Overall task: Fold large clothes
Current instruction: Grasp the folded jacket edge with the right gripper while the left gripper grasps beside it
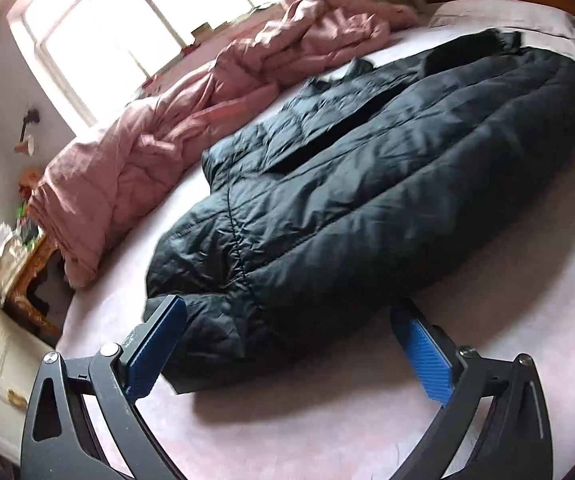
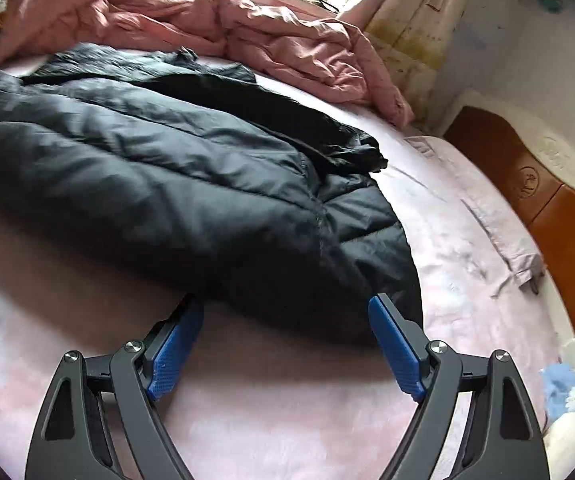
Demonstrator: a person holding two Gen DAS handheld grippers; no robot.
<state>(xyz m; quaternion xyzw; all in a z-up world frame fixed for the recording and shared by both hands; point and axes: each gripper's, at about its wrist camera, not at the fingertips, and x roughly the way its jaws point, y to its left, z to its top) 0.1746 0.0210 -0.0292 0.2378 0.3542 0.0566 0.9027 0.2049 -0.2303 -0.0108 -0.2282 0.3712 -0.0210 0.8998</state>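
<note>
Noting: dark puffer coat (image 1: 367,184) lay frame centre on bed (image 1: 487,340), long, partly folded. My left gripper (image 1: 287,320) and right gripper (image 2: 283,316) gaped wide, holding nothing.

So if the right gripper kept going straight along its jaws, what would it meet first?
Most likely the near edge of the dark puffer coat, lying just ahead of the open right gripper on the bed sheet; depth is unclear.
</note>
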